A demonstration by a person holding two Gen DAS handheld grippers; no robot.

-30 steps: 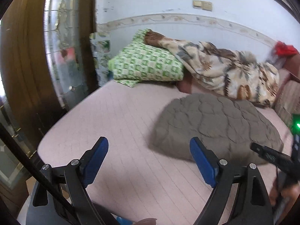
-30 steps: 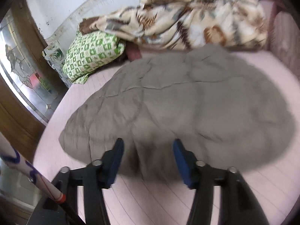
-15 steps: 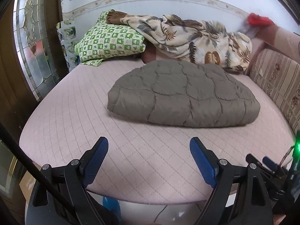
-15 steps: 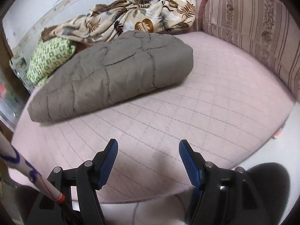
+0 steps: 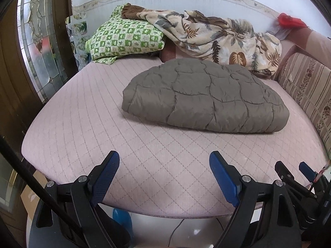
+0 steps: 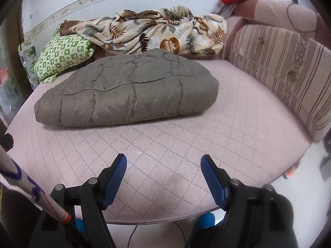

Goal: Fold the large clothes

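A grey-brown quilted puffy garment [image 5: 204, 101] [image 6: 128, 95] lies folded into a thick bundle in the middle of the pink quilted bed [image 5: 103, 128] [image 6: 238, 124]. My left gripper [image 5: 164, 165] hangs open over the bed's near edge, well short of the bundle, with nothing between its blue pads. My right gripper [image 6: 163, 165] also hovers at the near edge, its jaws opening, nothing between them. In the left wrist view the right gripper [image 5: 293, 170] shows at the lower right.
A green checked pillow [image 5: 126, 39] [image 6: 62, 55] and a leaf-print blanket [image 5: 217, 35] [image 6: 161, 31] lie at the back against the wall. A striped cushion [image 6: 279, 66] lines the right side. A glass-panelled wooden door [image 5: 39, 47] stands left. White floor [image 6: 310, 165] lies below the bed's edge.
Both grippers drew back from the bundle to the bed's near edge. The right gripper, close over the garment a second ago, now stands clear of it with wider jaws.
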